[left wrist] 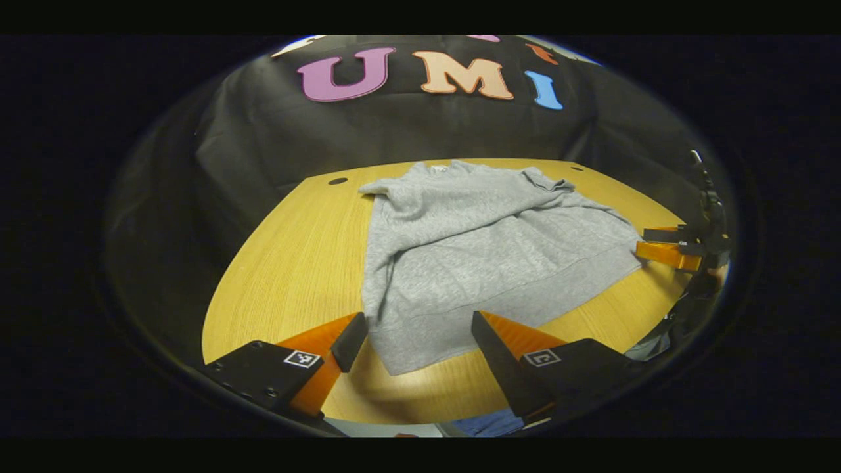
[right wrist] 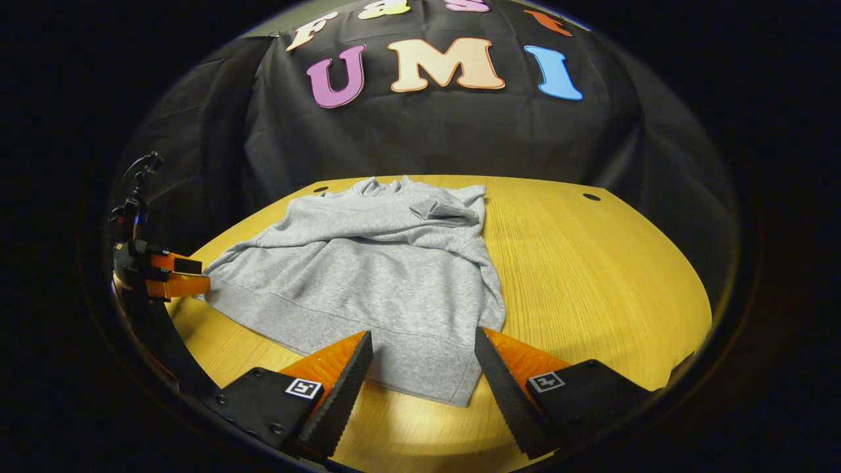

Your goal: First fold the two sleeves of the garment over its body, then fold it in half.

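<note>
Both sleeves lie folded over the grey sweatshirt, which sits flat mid-frame on the wooden table. In the left gripper view the left gripper hovers released at bottom centre, its fingers spread either side of the hem's near corner. In the right gripper view the right gripper likewise gapes wide over the hem's other corner at bottom centre.

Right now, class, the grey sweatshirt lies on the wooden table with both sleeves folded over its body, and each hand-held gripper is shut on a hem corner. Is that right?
One detail is wrong: neither gripper is shut. In the left gripper view, the left hand-held gripper stands open around the grey sweatshirt's hem corner; in the right gripper view, the right hand-held gripper does likewise. Sleeves folded, wooden table: correct.
</note>
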`<state>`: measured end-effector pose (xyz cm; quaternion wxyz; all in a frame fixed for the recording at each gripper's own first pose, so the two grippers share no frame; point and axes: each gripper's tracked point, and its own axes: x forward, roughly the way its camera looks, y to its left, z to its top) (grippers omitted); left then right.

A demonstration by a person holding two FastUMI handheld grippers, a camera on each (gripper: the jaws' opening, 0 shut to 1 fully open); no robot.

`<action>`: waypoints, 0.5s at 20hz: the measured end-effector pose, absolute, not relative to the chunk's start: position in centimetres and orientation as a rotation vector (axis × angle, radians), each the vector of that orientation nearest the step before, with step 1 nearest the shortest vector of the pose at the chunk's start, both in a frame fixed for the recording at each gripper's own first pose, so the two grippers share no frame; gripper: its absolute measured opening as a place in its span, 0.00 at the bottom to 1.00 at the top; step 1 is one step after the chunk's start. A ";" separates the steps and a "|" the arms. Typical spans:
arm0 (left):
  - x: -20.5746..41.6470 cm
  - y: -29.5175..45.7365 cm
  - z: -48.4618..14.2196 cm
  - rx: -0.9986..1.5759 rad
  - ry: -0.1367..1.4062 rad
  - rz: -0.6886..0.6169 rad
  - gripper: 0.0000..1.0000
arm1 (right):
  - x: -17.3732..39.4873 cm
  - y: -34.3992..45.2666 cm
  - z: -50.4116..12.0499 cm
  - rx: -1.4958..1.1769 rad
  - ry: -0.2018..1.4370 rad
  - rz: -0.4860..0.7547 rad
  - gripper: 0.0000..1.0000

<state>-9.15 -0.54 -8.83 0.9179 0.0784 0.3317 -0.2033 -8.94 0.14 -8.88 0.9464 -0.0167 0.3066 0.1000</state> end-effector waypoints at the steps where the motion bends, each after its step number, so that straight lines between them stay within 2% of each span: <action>1: -9.3 -0.4 -9.0 0.163 0.692 -0.412 0.96 | -9.0 0.1 -8.9 -0.032 0.634 0.204 0.98; 7: -9.5 -0.1 -9.4 0.161 0.704 -0.396 0.99 | -9.2 0.2 -9.2 -0.073 0.683 0.205 0.98; 10: -9.7 -0.3 -9.5 0.130 0.710 -0.387 0.98 | -9.3 0.3 -9.3 -0.126 0.689 0.208 0.98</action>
